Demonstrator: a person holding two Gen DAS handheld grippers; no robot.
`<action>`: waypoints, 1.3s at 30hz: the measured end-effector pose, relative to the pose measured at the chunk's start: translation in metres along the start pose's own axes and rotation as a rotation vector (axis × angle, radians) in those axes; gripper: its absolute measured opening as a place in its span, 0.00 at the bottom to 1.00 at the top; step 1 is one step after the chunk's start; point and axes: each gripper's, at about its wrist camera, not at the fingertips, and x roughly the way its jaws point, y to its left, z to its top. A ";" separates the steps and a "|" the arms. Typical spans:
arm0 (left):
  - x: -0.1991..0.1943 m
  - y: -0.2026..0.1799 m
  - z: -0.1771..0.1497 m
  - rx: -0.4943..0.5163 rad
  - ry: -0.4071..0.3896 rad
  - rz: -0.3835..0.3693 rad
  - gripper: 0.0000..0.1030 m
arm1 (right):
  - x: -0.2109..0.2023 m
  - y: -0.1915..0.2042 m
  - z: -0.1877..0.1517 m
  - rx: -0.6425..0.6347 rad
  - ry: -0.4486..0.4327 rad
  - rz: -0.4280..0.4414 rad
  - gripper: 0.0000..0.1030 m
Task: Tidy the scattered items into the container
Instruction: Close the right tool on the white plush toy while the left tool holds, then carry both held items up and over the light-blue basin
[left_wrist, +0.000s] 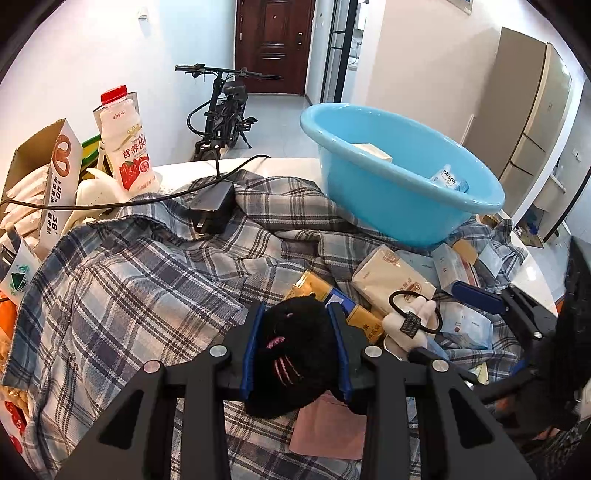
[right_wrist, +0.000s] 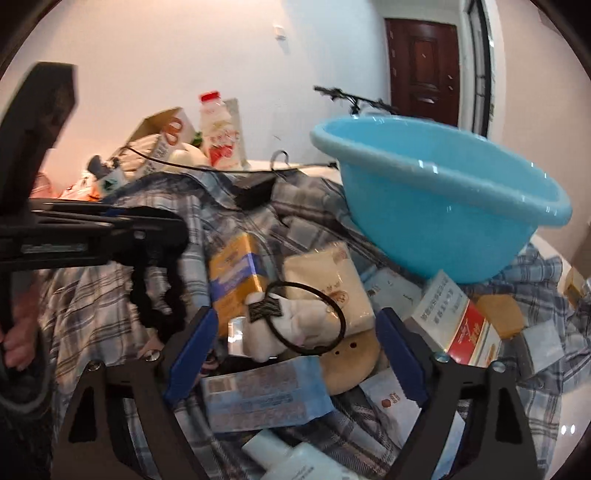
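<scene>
My left gripper (left_wrist: 297, 321) is shut on a black plush toy (left_wrist: 291, 350) with pink stitching, held just above the plaid cloth (left_wrist: 129, 288). The blue basin (left_wrist: 391, 173) stands tilted at the back right with a couple of small boxes inside; it also shows in the right wrist view (right_wrist: 436, 206). My right gripper (right_wrist: 295, 328) is open, its blue pads on either side of a white plush piece with a black hair tie (right_wrist: 306, 317). Yellow-blue box (right_wrist: 236, 273), beige tissue pack (right_wrist: 332, 280) and several packets lie around it.
A black charger (left_wrist: 212, 210) with its cable lies on the cloth at the back. A milk bottle (left_wrist: 125, 144) and an open cardboard box (left_wrist: 40, 177) stand at the far left. A white-red box (right_wrist: 458, 325) lies under the basin's near side.
</scene>
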 end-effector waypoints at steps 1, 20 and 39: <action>-0.001 0.000 0.000 -0.001 -0.002 -0.001 0.35 | 0.003 -0.004 -0.001 0.019 0.006 0.004 0.83; -0.006 -0.008 -0.001 0.020 -0.008 -0.006 0.35 | -0.005 0.008 -0.004 -0.004 -0.068 0.070 0.26; -0.003 -0.024 -0.003 0.044 -0.001 -0.066 0.35 | -0.037 -0.023 0.008 0.054 -0.131 -0.022 0.26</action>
